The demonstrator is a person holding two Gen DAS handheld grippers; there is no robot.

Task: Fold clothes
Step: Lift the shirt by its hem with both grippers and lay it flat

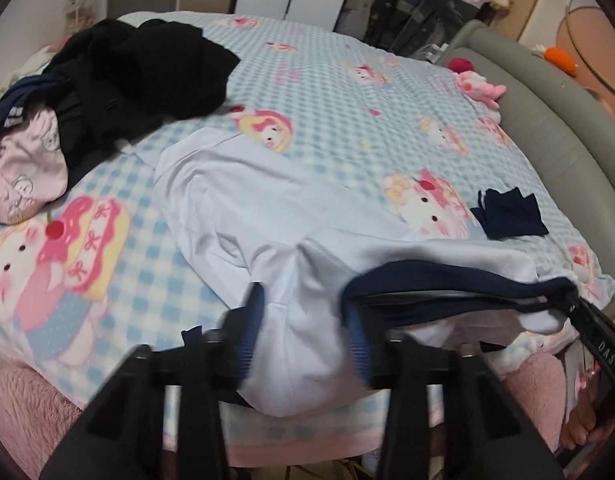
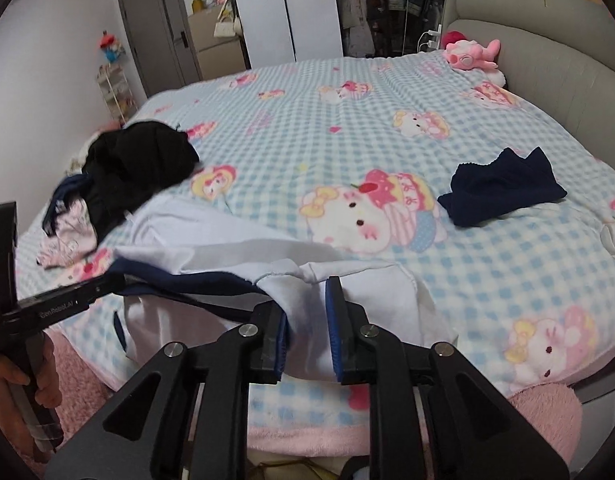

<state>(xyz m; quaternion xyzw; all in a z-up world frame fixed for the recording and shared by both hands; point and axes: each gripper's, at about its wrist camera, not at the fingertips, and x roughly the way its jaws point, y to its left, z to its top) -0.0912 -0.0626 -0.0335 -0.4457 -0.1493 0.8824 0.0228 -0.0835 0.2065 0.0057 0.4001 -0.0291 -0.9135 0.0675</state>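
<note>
Left gripper clamps pale blue shirt at 6 o'clock | right gripper pinches its hem beside it | shirt lies across checked blanket | black clothes pile at 10 o'clock

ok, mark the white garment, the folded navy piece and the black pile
white garment (image 1: 243, 200): left wrist view, flat middle panel.
folded navy piece (image 2: 503, 192): right wrist view, its centre.
black pile (image 1: 147, 68): left wrist view, top of heap.

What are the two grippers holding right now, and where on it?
Both hold the white garment at its near end by the bed edge: the left gripper pinches the fabric beside the navy trim, the right gripper a white fold further along.
</note>
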